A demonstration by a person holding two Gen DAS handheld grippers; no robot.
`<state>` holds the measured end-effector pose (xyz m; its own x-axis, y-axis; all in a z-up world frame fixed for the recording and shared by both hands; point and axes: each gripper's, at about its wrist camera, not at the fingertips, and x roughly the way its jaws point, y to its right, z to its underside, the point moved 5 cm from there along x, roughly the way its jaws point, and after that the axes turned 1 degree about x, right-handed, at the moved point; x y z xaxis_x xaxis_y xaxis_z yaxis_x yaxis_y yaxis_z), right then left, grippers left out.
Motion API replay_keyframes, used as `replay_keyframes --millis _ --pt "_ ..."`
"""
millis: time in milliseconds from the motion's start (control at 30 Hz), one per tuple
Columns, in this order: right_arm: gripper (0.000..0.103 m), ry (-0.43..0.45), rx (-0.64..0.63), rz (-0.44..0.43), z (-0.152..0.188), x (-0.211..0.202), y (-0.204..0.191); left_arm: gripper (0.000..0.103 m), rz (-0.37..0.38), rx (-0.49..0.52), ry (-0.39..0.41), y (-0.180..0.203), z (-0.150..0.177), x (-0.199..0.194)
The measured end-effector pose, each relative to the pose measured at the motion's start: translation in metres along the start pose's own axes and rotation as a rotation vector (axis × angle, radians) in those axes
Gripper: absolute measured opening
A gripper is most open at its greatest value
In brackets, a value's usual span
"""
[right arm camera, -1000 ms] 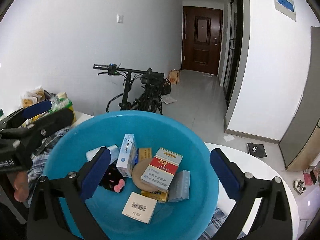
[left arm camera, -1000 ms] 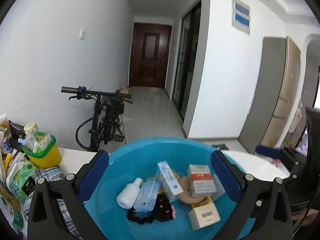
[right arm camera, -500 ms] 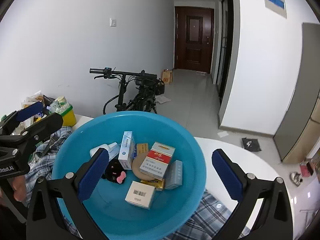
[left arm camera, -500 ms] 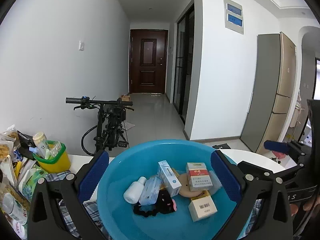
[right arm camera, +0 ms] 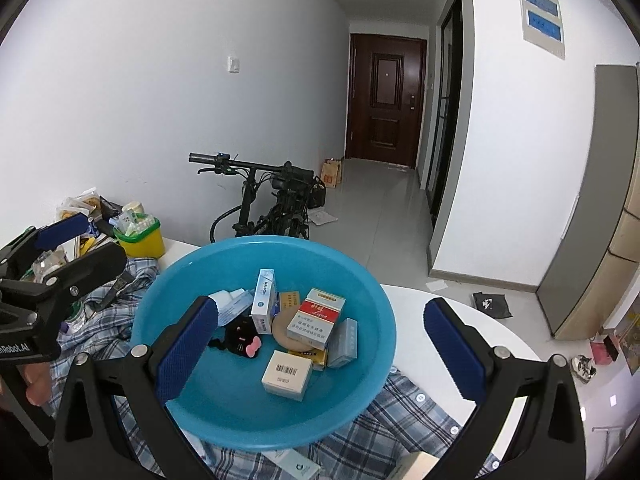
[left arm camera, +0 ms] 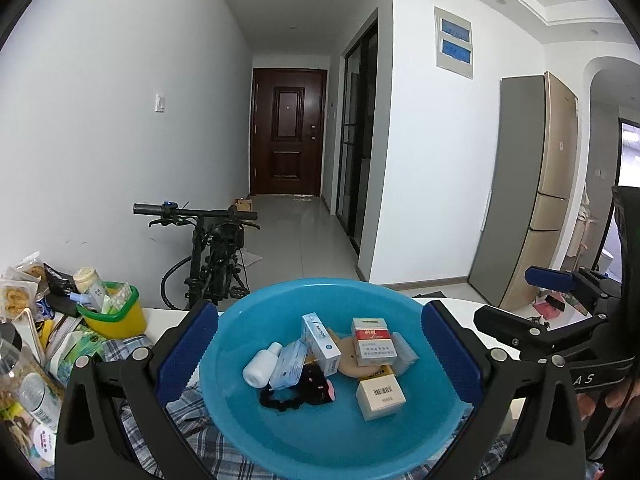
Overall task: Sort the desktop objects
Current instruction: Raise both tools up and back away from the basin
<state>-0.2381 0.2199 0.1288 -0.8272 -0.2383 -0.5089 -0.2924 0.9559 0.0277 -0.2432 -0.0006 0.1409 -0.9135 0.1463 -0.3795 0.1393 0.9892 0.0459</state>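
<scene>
over blue basin (left arm camera: 320, 440), both tools hovering: left gripper (left arm camera: 318, 354) and right gripper (right arm camera: 320, 350) spread wide, nothing held, pads clear of rim either side. basin on plaid cloth (right arm camera: 380, 436) near front edge of white table (right arm camera: 452, 308), holding mixed pile: red-white carton (right arm camera: 316, 316), barcode box (right arm camera: 287, 369), blue-white box (right arm camera: 264, 300), white bottle (left arm camera: 262, 364), black plush (right arm camera: 240, 332). likely pooled for sorting; none yet taken. barcode box loosest, free space toward near wall. left table edge crowded by yellow cup (left arm camera: 116, 316); right side open.
</scene>
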Motion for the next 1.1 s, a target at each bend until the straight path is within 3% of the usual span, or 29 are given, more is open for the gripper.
replay_keyframes --millis 600,1100 --pt "0.103 0.065 0.041 -0.011 0.012 -0.073 0.003 0.103 0.006 0.028 0.025 0.016 0.006 -0.068" --pt "0.103 0.147 0.024 -0.036 0.022 -0.149 -0.008 0.103 0.070 0.091 0.067 0.050 0.016 -0.141"
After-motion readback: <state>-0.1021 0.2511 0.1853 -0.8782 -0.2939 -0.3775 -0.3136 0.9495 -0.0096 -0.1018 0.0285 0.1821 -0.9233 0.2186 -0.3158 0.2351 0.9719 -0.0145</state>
